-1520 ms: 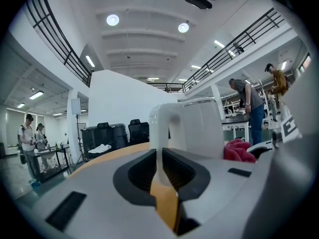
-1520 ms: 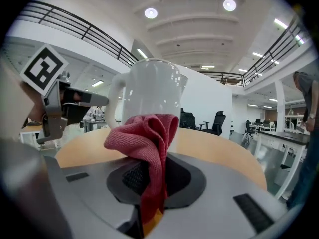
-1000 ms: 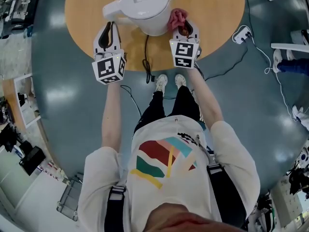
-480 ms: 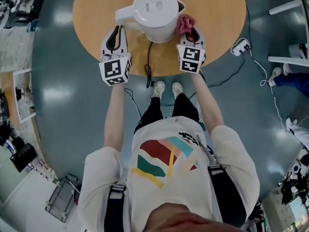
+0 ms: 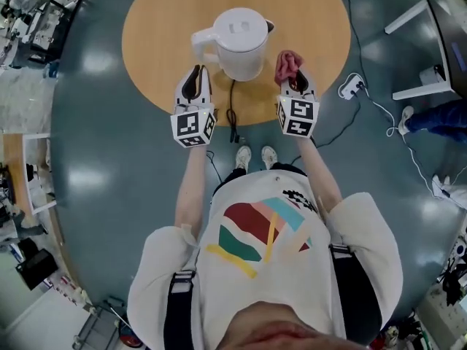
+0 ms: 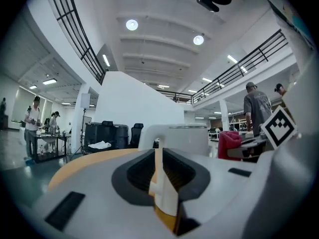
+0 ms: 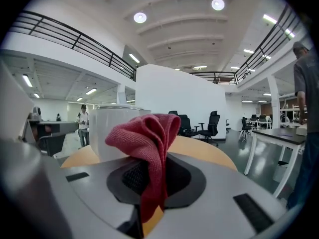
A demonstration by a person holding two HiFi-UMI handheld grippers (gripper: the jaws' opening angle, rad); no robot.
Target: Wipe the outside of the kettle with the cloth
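The white kettle stands on the round wooden table, its handle pointing left. My right gripper is shut on the red cloth, just right of the kettle and apart from it. In the right gripper view the cloth bunches up out of the right gripper, with the kettle behind at left. My left gripper is shut and empty, short of the handle. In the left gripper view the left gripper points at the kettle; the cloth shows to the right.
The kettle's black cord runs over the table's near edge to the floor. A power strip with a white cable lies on the floor to the right. White desk legs stand at far right. People stand in the background of both gripper views.
Both grippers have drawn back from the kettle and risen. The cloth, which lay against the kettle's right side, is now off it. The head view has pulled higher.
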